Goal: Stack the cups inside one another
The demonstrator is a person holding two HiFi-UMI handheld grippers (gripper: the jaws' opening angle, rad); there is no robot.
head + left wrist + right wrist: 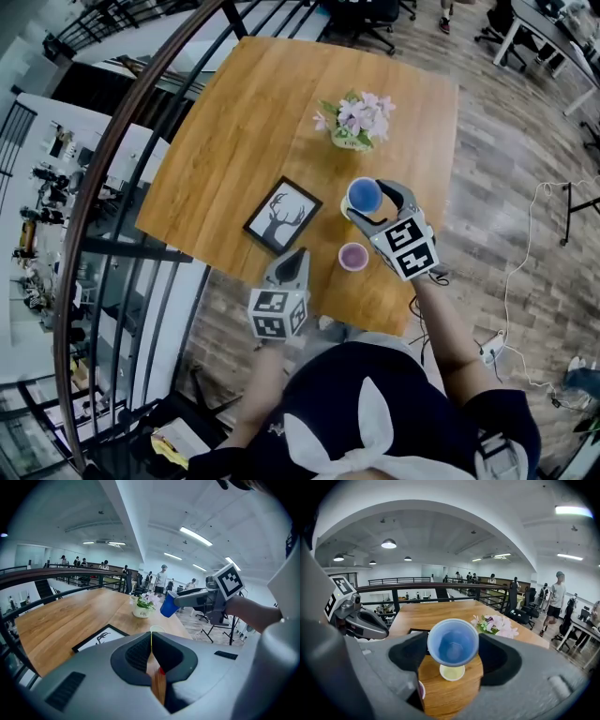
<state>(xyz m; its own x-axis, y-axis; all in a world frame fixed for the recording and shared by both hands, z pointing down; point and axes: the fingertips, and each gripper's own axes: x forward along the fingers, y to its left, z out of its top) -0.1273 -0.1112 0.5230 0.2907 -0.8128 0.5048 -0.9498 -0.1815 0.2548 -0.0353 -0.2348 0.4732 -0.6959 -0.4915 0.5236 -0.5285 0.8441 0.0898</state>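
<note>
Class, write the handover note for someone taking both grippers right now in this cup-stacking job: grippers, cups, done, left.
Left gripper: shut, empty, low by the table edge.
Right gripper: shut on the blue cup, held tilted above the table.
Pale cup and pink cup: standing apart on the table, both empty.
Done: blue cup picked up; nothing nested yet.
Left: probably set blue into pale, then combine with pink.

head cam overhead; gripper cams low, sharing table [253,122].
</note>
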